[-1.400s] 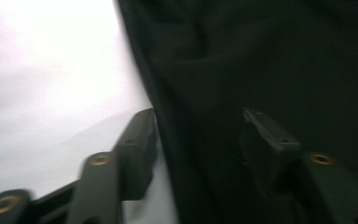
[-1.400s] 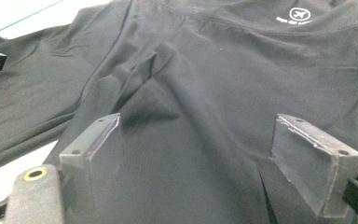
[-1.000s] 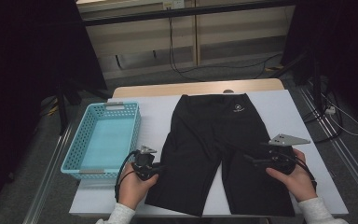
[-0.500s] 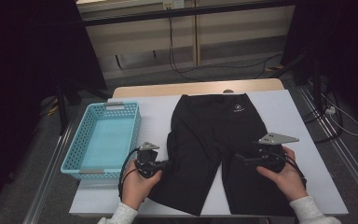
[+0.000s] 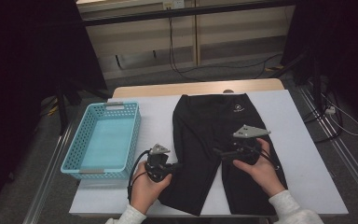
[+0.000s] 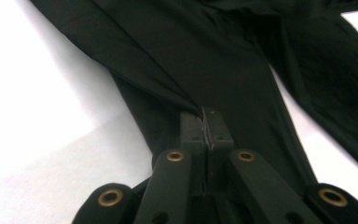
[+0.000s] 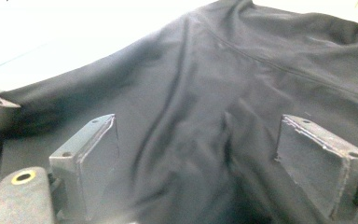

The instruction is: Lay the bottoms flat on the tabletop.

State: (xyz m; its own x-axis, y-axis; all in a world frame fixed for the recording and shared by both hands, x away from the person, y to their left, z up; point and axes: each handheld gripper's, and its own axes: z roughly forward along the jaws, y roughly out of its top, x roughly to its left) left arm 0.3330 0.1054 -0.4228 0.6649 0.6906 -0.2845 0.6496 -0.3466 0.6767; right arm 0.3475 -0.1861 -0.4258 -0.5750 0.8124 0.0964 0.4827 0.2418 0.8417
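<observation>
The black shorts (image 5: pixel 223 154) lie flat on the white table (image 5: pixel 303 154), beside the blue basket (image 5: pixel 103 140). The left gripper (image 5: pixel 175 166) is clamped on the outer hem of the left leg. The right gripper (image 5: pixel 216 151), jaws wide and just opening further, hovers over the right leg without gripping it.

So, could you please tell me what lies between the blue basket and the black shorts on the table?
Nothing but bare white table lies between the blue basket and the black shorts, as the high view shows.
</observation>
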